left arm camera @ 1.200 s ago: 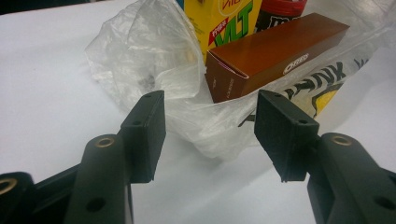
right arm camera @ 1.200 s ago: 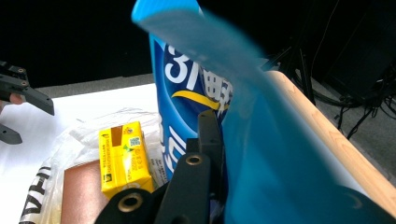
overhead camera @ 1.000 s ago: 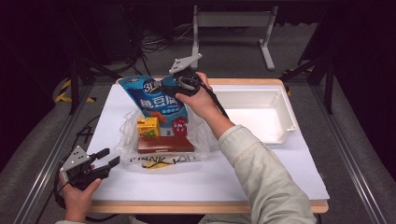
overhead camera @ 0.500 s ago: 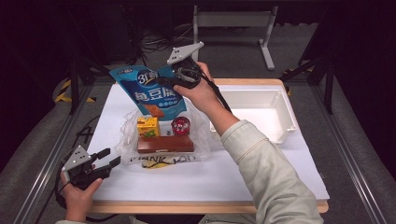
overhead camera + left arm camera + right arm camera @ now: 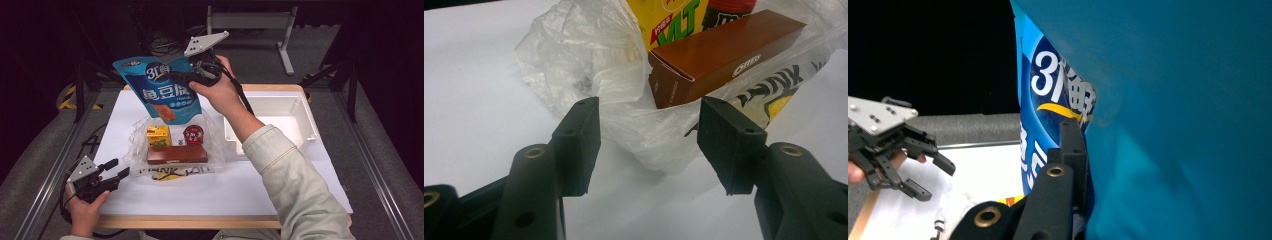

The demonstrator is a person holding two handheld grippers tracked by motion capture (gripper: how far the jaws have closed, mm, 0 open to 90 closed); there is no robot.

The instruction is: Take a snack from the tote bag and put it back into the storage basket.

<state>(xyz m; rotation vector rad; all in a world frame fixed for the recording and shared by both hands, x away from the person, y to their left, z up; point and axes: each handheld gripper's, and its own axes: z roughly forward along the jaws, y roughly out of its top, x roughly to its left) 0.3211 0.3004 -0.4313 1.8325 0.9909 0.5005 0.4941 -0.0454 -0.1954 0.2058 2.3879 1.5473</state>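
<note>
Two grippers are in my hands, and they are doing very different things. My right gripper (image 5: 186, 79) has its jaws pinched on the edge of the blue snack pouch (image 5: 162, 92), which hangs in the air above the far side of the white table (image 5: 225, 192), its lower corner just over the clear plastic bag (image 5: 137, 145). From the right gripper view the pouch (image 5: 1168, 125) takes up most of the frame, its printed face pressed against my one visible jaw, so the grip is tight on the foil. My left gripper (image 5: 114, 172) rests low at the near left corner of the table, jaws spread wide with nothing between them, pointing toward the bag. In the left gripper view the two black jaws stand well apart and the crumpled plastic bag (image 5: 589, 65) lies just beyond their tips, not touched. Inside the bag I see a long brown box (image 5: 177, 154) lying flat at the front, a yellow carton (image 5: 158, 136) upright behind it, and a small red round pack (image 5: 193, 134) beside the carton. A white tray (image 5: 305, 112) sits on the right side of the table, well apart from the bag.
</note>
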